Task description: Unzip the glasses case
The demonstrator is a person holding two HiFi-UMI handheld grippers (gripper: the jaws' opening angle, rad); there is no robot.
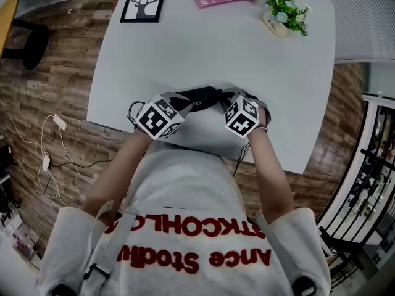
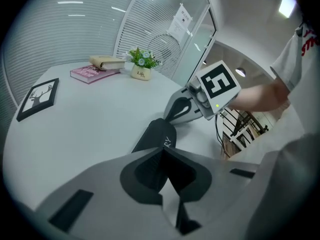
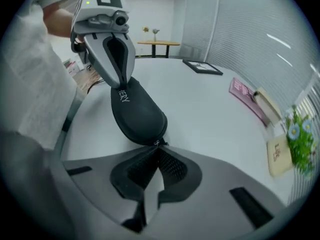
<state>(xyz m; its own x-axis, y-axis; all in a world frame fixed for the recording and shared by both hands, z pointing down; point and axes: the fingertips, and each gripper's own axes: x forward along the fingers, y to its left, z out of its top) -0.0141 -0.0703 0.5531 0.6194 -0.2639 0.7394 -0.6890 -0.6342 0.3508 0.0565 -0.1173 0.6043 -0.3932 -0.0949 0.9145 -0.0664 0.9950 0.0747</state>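
Both jaws are clamped: left gripper [image 2: 162,153] on glasses case [image 3: 137,114] end, right gripper [image 3: 156,151] on zipper pull [image 3: 158,143], opposite end.

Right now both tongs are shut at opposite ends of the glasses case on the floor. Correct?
No: per the head view, the glasses case lies on the white table, not the floor. Left tongs and right tongs are shut at its ends.

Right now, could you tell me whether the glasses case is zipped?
Shut: the glasses case shows no gap, and the right gripper pinches its zipper pull.
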